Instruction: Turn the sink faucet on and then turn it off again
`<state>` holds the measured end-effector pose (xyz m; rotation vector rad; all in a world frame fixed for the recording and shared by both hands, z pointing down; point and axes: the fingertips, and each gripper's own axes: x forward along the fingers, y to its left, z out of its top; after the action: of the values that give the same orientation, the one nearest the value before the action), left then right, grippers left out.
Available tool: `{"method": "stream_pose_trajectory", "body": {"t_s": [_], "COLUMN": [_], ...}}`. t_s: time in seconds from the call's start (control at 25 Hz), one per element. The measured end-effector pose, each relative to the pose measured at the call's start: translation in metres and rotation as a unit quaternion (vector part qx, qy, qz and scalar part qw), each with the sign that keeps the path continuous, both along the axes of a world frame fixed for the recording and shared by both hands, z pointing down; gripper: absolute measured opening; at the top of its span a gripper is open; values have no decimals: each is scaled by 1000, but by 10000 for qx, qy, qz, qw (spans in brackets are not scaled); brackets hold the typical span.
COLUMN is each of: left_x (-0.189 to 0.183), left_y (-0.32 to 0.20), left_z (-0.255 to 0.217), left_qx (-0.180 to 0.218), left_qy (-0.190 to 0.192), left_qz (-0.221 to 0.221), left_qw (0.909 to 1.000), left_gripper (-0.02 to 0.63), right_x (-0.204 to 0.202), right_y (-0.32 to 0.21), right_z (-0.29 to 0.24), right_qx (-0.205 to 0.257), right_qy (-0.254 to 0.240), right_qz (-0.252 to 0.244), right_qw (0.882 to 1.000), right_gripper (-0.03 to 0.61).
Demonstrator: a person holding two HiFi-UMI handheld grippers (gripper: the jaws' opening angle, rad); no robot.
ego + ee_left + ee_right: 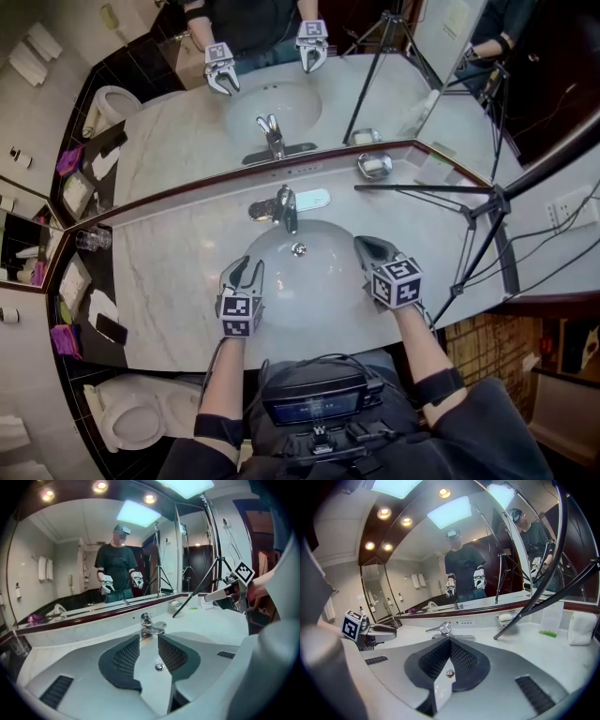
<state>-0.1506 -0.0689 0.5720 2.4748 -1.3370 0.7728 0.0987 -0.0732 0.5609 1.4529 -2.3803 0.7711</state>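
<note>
Both tools hover over the basin (pixel 314 292) in front of the chrome faucet (pixel 284 206), which stands at the back of the marble tabletop (pixel 169 272), likely lined up to reach its lever (pixel 434 628). The left tool (pixel 246 272) gapes, empty; the right tool (pixel 362 247) is pinched closed on nothing. No water stream can be made out, and the lever's setting is too small to read

Faucet (pixel 284 206) stands behind sink (pixel 323 283), soap dish (pixel 374 166) right.

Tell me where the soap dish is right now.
In the head view, the soap dish sits on the counter at the foot of the mirror, to the right of the faucet, close to the black tripod leg.
</note>
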Motion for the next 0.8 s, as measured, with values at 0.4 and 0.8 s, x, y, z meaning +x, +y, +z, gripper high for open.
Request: {"method": "stream_pose_trajectory", "body": {"t_s": [0.4, 0.8], "left_x": [37, 65], "left_y": [-60, -100], "left_z": [33, 65], "left_qx": [986, 1134], "left_qy": [-2975, -3752], "left_qz": [1851, 2470], "left_qw": [9314, 8862], "left_gripper": [247, 247], "right_x": [13, 37], "right_y": [13, 29], "right_z": [17, 37], "right_qx": [-147, -362], "right_qy": [110, 178], "right_qz": [106, 390], "right_qw": [9998, 9984], "right_gripper": [18, 18]}}
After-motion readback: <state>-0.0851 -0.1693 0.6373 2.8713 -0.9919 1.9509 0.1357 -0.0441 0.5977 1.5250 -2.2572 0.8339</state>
